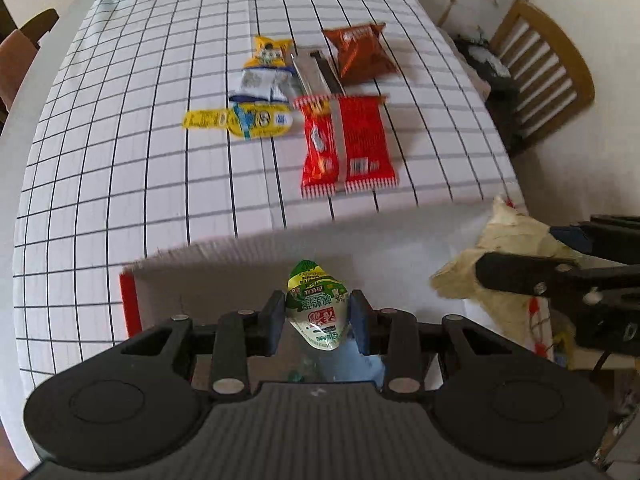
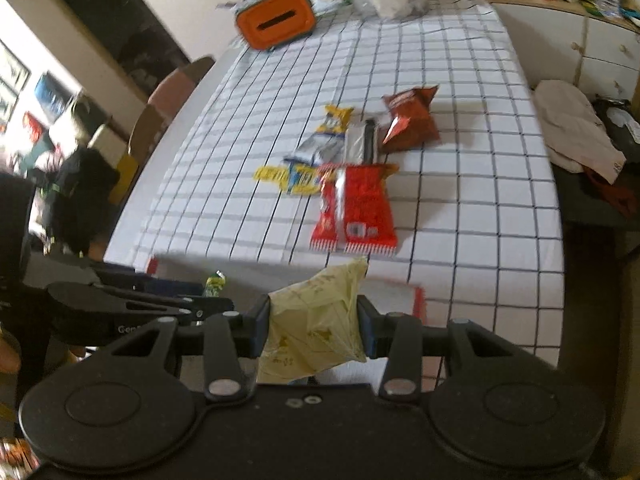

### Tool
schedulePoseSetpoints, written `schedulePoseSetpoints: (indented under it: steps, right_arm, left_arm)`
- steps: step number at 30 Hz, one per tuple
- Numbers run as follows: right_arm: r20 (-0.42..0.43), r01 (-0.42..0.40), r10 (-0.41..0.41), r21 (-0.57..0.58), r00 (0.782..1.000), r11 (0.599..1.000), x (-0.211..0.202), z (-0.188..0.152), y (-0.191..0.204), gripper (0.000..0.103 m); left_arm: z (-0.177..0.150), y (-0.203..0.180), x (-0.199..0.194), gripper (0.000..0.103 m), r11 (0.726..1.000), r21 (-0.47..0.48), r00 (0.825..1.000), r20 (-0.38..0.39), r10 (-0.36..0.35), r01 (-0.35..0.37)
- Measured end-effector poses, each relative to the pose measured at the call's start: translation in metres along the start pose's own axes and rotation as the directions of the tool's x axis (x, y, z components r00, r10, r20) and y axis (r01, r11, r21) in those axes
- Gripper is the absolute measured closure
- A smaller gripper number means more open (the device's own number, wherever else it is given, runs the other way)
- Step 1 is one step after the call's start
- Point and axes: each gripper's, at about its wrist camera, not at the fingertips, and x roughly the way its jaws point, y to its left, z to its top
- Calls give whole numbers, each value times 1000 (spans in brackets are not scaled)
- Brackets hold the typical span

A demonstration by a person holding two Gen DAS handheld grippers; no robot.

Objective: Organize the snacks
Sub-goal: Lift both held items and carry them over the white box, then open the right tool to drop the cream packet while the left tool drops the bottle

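Black fingers of my left gripper pointed steeply down over the near table edge, clamped on a green snack pouch standing upright between them. My right gripper, tilted down beside it, pinched a pale yellow packet. Farther off on the checked tablecloth lay the red packets, yellow packets and a brown bag.

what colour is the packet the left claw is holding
Green and white packet, with a red patch; clearest in the left wrist view.
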Motion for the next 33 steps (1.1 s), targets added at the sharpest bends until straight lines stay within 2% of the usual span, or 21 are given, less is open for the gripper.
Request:
schedulePoseSetpoints:
  steps: [9, 15, 26, 33]
  right_arm:
    - [-87, 43, -54, -127, 995, 991, 43, -29, 24, 60]
    - [-140, 44, -70, -182, 988, 982, 60, -43, 34, 60]
    - [-169, 50, -79, -169, 982, 984, 69, -48, 34, 59]
    - [-172, 46, -71, -145, 983, 988, 67, -48, 32, 57]
  left_arm:
    - [-18, -4, 24, 69, 998, 22, 996, -71, 63, -61]
    - [-21, -4, 38, 69, 996, 29, 989, -122, 82, -79]
    - [-22, -11, 54, 68, 995, 54, 979, -181, 95, -86]
    - [-21, -9, 51, 68, 997, 45, 981, -186, 63, -56]
